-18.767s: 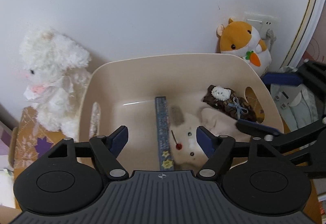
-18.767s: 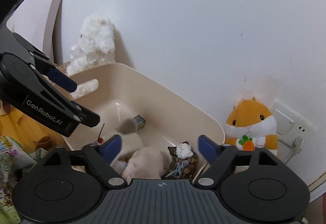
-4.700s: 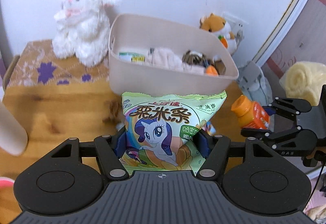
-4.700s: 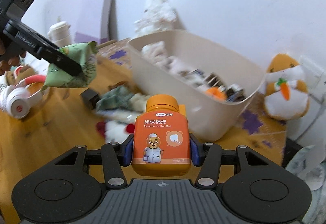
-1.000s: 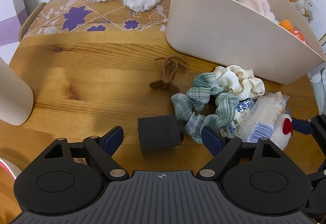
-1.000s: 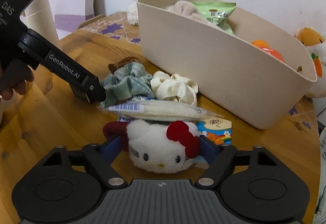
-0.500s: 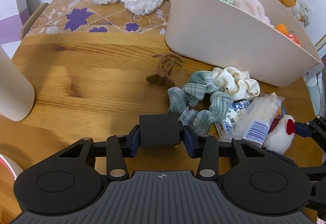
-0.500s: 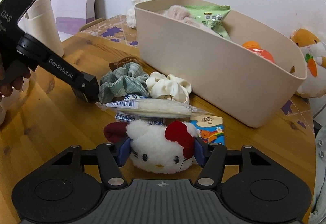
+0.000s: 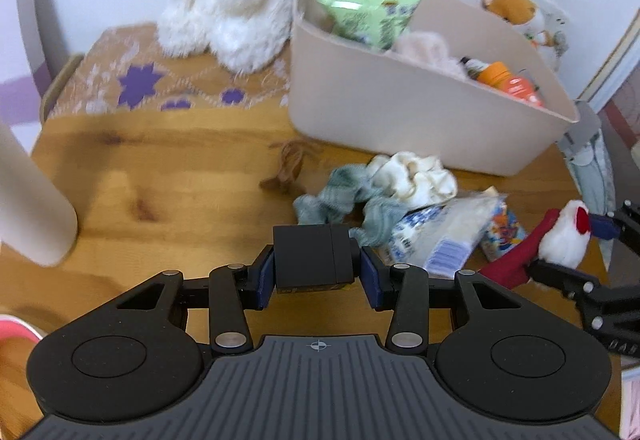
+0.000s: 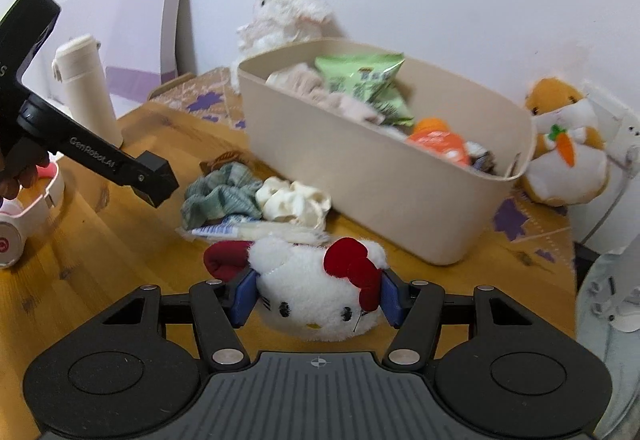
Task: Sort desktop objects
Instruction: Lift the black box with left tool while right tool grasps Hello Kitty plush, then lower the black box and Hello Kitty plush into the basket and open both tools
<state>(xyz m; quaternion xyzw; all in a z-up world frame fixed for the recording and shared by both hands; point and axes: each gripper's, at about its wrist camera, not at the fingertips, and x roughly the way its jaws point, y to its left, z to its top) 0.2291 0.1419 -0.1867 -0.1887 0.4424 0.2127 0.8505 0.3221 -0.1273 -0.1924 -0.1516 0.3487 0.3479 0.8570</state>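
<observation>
Left wrist view: the left gripper (image 9: 318, 274) was clenched on a small black box (image 9: 314, 258), its blue pads pressed to both sides, and the box sat clear of the wooden tabletop (image 9: 160, 175). In the right wrist view, the right gripper (image 10: 318, 300) was clamped on a white cat plush with a red bow (image 10: 320, 292); its pads were sunk into the fur at either cheek, and its dark red body trailed off to the left.

Both items appeared to be lifted, so the step in hand looked like the carry toward the beige storage bin (image 10: 360, 175), which stood well apart from both grippers at the far side of the table. It already held a green snack bag (image 10: 360, 77), an orange bottle (image 10: 438, 139) and some pale plush fabric.

Left on the table, between the grippers and the bin, lay a green scrunchie (image 9: 340, 199), a cream scrunchie (image 9: 412, 175), a clear packet with blue print (image 9: 440, 236), a small colourful packet (image 9: 502, 230) and a brown hair claw (image 9: 290, 167).

The next move probably called for raising each load above the bin's rim, bringing it over a free spot inside, then opening the jaws. The two grippers would need separate paths, since they were working close together. The soft plush could sag or catch on the rim, so extra height would help.
</observation>
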